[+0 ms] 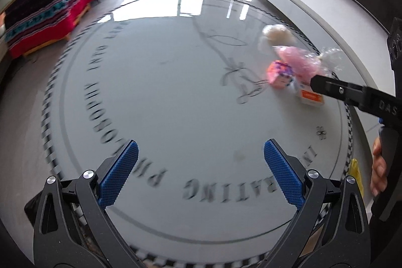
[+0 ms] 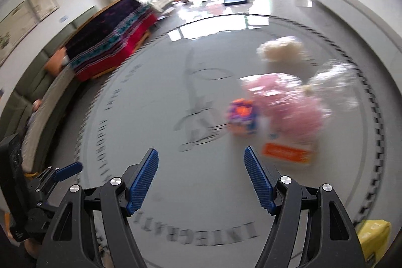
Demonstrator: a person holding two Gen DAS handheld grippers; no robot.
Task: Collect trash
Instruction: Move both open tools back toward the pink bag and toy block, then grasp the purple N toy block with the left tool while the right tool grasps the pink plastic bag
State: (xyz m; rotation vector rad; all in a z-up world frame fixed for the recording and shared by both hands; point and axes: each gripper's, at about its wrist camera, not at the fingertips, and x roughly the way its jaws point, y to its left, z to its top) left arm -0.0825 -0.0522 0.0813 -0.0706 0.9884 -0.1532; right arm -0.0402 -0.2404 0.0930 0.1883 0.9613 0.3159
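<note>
Round glossy grey table (image 1: 155, 97) w/ printed lettering and a checkered rim. Trash sits clustered at its far right: crinkly pink plastic bag (image 2: 286, 104), clear crumpled bag (image 2: 336, 82), fluffy cream wad (image 2: 281, 49), orange-purple wrapper (image 2: 242, 121), white-orange carton (image 2: 286, 153) (all blurred). Yellow item (image 2: 374, 235) at the near right edge. Left claw (image 1: 201, 172) released, nothing between the blue ribbed pads, angled down over the table. Right claw (image 2: 202, 182) likewise released, just short of the carton.

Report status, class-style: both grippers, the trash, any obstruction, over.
Left gripper open, empty. Right gripper open, empty. Trash pile sits untouched on round table, ahead-right. Path unobstructed.
</note>
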